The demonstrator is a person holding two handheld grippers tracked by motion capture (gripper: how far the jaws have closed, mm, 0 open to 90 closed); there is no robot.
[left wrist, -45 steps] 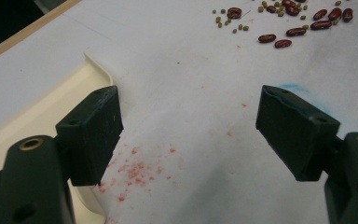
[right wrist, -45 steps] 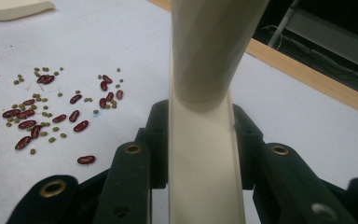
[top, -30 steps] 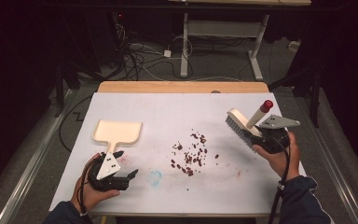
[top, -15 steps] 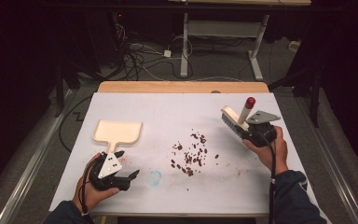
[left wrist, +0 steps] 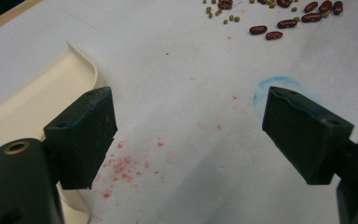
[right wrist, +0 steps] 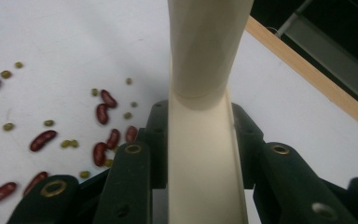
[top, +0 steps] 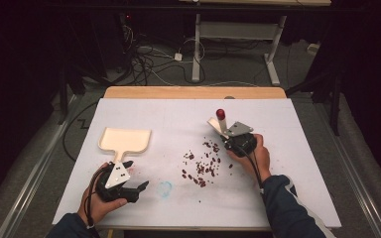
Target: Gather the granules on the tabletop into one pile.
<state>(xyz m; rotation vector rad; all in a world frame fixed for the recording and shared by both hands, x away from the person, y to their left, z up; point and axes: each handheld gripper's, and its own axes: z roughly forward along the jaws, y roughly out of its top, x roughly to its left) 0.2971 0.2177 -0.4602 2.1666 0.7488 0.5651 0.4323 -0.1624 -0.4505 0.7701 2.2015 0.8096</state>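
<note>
Right claw [top: 228,140] lowered beside beans [top: 202,163], clenching cream red-tipped brush [right wrist: 204,116], left claw [left wrist: 191,135] released.

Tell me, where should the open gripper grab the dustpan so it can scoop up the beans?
Best by its narrow handle, I'd say. The dustpan lies flat with the handle pointing toward the left gripper, whose jaws stand open and empty beside it. Come in low from the person's side and pinch the handle across its width; the tray looks too wide.
</note>
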